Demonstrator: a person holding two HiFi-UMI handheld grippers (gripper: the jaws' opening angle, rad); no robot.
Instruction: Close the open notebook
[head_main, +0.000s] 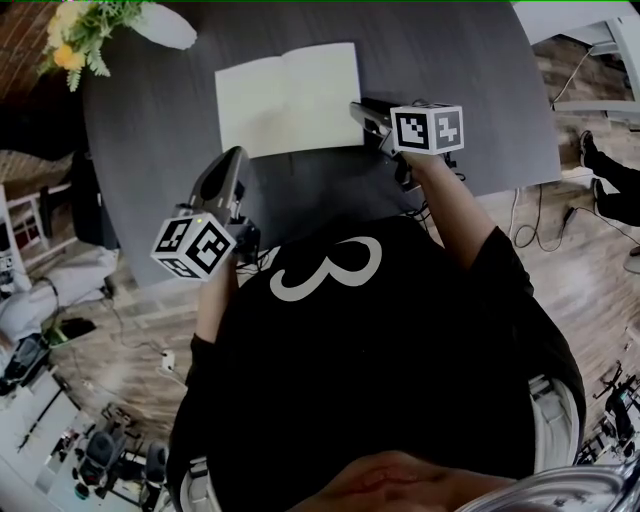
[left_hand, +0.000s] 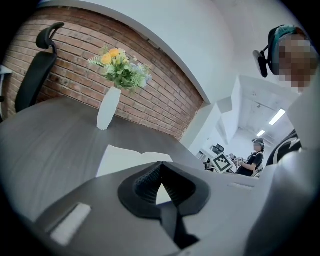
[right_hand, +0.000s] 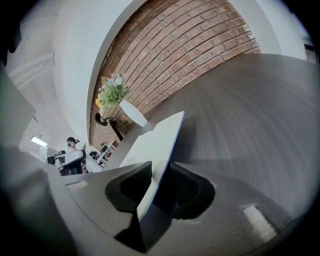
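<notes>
The notebook (head_main: 290, 98) lies open on the dark grey table (head_main: 150, 150), blank white pages up, towards the far side and roughly in the middle.

The right gripper (head_main: 358, 110) reaches in at the notebook's right edge, near the near corner. In the right gripper view the right gripper (right_hand: 160, 167) has that edge of the notebook (right_hand: 150, 145) running up between its jaws. The jaws are only partly apart, and their tips have closed in on either side of the page (a thin blue line shows along the edge there). That side of the notebook looks slightly lifted, with shadow on the table beneath it.

The left gripper (head_main: 232, 160) sits just beside the notebook's near left corner; whether it touches cannot be told. In the left gripper view the left gripper (left_hand: 161, 164) has its jaw tips pressed together with nothing held, and a bit of white page (left_hand: 125, 157) shows through the small gap behind the tips.

A white vase (left_hand: 108, 108) of yellow and green flowers (head_main: 85, 30) stands at the far left of the table. A brick wall (left_hand: 150, 100) rises behind it. A black office chair (left_hand: 35, 70) stands further left.
</notes>
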